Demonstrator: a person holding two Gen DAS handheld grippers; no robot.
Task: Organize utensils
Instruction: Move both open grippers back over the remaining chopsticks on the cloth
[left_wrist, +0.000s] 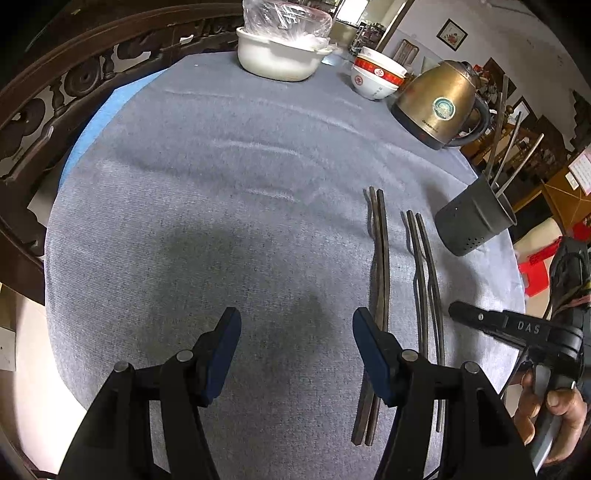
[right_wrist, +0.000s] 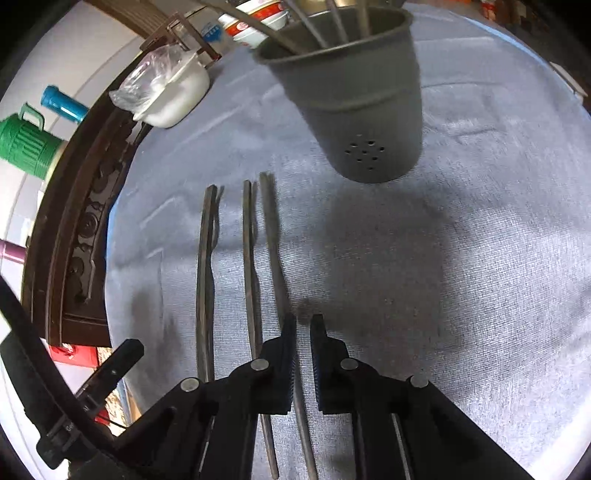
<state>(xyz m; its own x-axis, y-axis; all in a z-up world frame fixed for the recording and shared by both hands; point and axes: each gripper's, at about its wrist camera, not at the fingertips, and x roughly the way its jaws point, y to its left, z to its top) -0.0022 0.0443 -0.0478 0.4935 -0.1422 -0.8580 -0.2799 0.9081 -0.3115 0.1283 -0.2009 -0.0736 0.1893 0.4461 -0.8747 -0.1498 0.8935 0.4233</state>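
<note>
Dark chopsticks lie in two pairs on the grey cloth: a left pair (left_wrist: 380, 266) (right_wrist: 205, 280) and a right pair (left_wrist: 424, 273) (right_wrist: 249, 266). A grey perforated utensil holder (left_wrist: 474, 221) (right_wrist: 354, 107) stands beyond them with several chopsticks in it. My left gripper (left_wrist: 295, 332) is open and empty, just left of the left pair. My right gripper (right_wrist: 303, 325) is nearly shut around one chopstick (right_wrist: 273, 251) of the right pair, close to the cloth. It also shows in the left wrist view (left_wrist: 480, 317).
A brass kettle (left_wrist: 439, 103), stacked red-and-white bowls (left_wrist: 376, 77) and a white pot with plastic wrap (left_wrist: 280, 48) (right_wrist: 173, 96) stand at the far side. A carved dark wood chair (left_wrist: 55, 92) (right_wrist: 77, 236) borders the table (left_wrist: 221, 184). A green jug (right_wrist: 26, 144) stands beyond.
</note>
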